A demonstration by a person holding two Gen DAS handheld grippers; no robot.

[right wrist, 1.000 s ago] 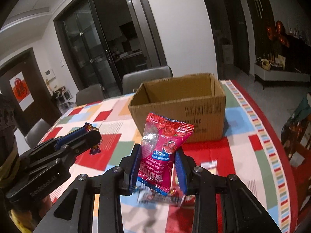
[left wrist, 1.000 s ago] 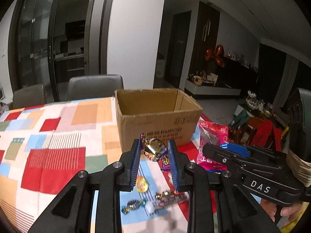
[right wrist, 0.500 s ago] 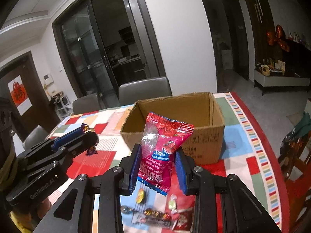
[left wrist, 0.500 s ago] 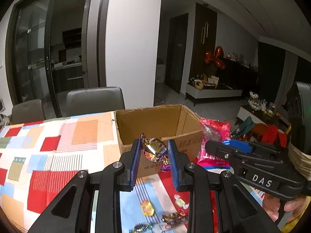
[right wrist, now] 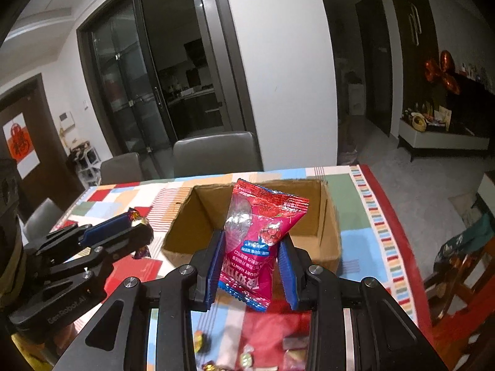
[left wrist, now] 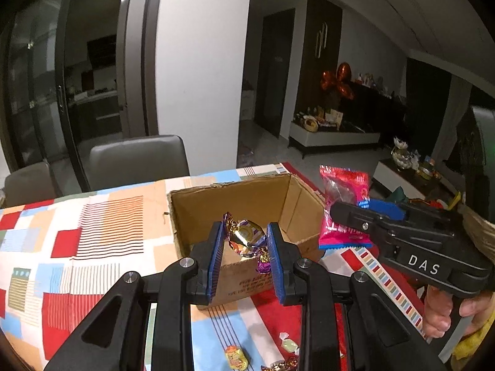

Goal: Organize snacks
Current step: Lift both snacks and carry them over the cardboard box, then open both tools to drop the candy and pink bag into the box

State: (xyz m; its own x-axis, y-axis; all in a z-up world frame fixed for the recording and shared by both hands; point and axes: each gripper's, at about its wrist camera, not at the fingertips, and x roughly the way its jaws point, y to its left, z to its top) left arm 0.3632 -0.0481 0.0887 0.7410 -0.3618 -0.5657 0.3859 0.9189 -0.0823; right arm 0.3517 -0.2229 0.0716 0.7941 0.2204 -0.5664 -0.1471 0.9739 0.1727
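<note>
Both hands loaded and lined up on the box (left wrist: 247,213) right now: the left gripper (left wrist: 246,247) pinches a foil-wrapped candy (left wrist: 246,236) between its blue pads, held in the air at the box's near wall, and the right gripper (right wrist: 252,256) is clamped on a pink snack packet (right wrist: 260,235), also aloft in front of the open box. Looking into the cardboard, the part of the inside on show is bare brown wall, and I can't see the floor of it well enough to say whether anything is in there yet. So by my reading this is early going: two items in transit, neither one dropped in. And there's more to fetch, since loose candies (left wrist: 236,355) lie on the patchwork tablecloth (left wrist: 77,247) near the bottom of both views, with another small packet (right wrist: 292,344) beside them in the right camera. Release over the opening looks like the next job for both hands.
</note>
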